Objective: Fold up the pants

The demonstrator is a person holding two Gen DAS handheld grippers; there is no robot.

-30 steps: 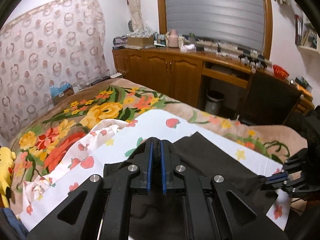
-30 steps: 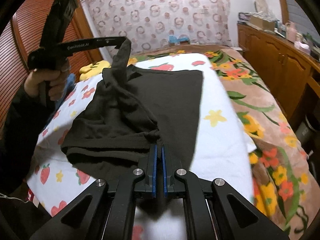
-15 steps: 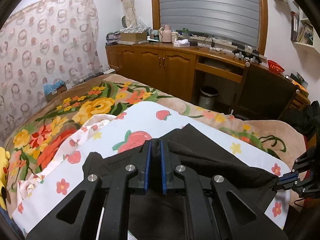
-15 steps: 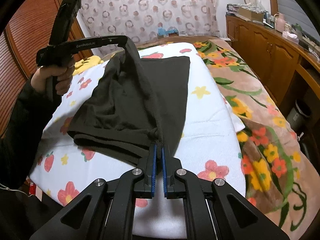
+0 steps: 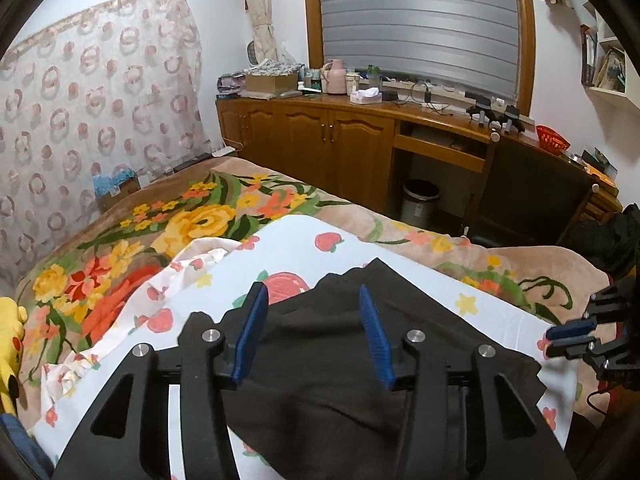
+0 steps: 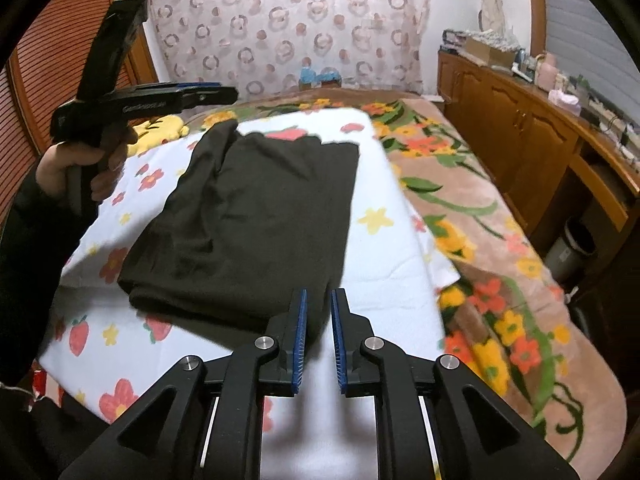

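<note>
The black pants (image 6: 256, 216) lie folded flat on the white fruit-print sheet (image 6: 384, 248) on the bed. They also show in the left wrist view (image 5: 332, 364). My left gripper (image 5: 314, 334) is open and empty, held just above the pants' far-left corner; it also shows in the right wrist view (image 6: 216, 94), raised above that corner. My right gripper (image 6: 319, 336) is open a little and empty, just off the pants' near edge. It also shows in the left wrist view (image 5: 566, 338) at the far right.
A floral blanket (image 6: 472, 240) covers the bed under the sheet. A yellow plush toy (image 6: 164, 128) lies by the pillow end. Wooden cabinets (image 5: 320, 148) and a bin (image 5: 418, 204) stand beside the bed. A patterned curtain (image 6: 288, 28) hangs behind.
Both grippers held the pants' edges shut and carried them over. Now both have opened and let go, and the pants lie flat on the sheet.
</note>
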